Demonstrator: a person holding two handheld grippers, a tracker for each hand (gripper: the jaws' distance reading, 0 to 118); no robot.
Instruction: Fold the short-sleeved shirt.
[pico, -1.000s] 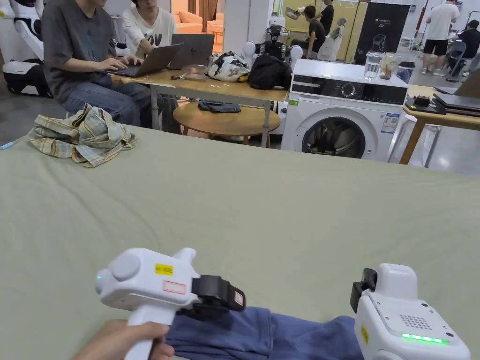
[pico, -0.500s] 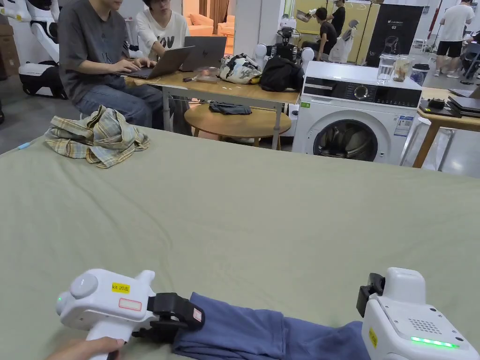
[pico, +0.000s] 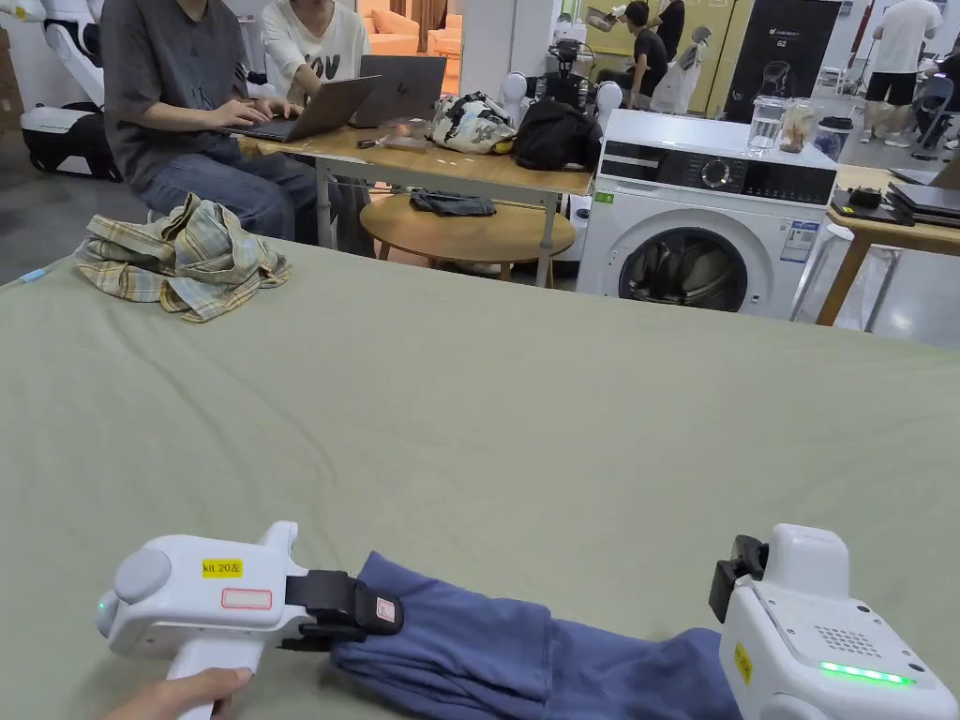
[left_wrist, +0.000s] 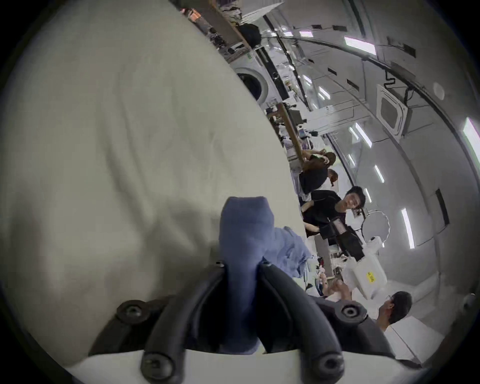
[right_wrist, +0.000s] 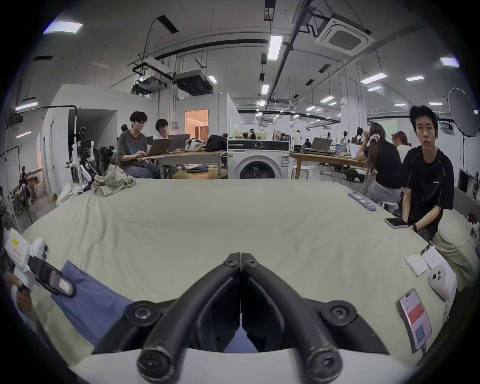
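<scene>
A blue short-sleeved shirt lies bunched in a long strip along the near edge of the green sheet. My left gripper is shut on the shirt's left end. In the left gripper view the blue cloth stands up between its jaws. My right gripper hovers over the shirt's right end. In the right gripper view its jaws are shut tip to tip with nothing seen between them. The blue shirt lies below and to their left, where the left gripper holds it.
A crumpled plaid shirt lies at the sheet's far left corner. Beyond the far edge stand a washing machine and desks with people. At the sheet's right edge lie two phones, small white items, and a seated person.
My left gripper has moved left and lower with the shirt's end, so the blue strip lies longer on the sheet. The right gripper has barely moved. The head camera has shifted slightly.
</scene>
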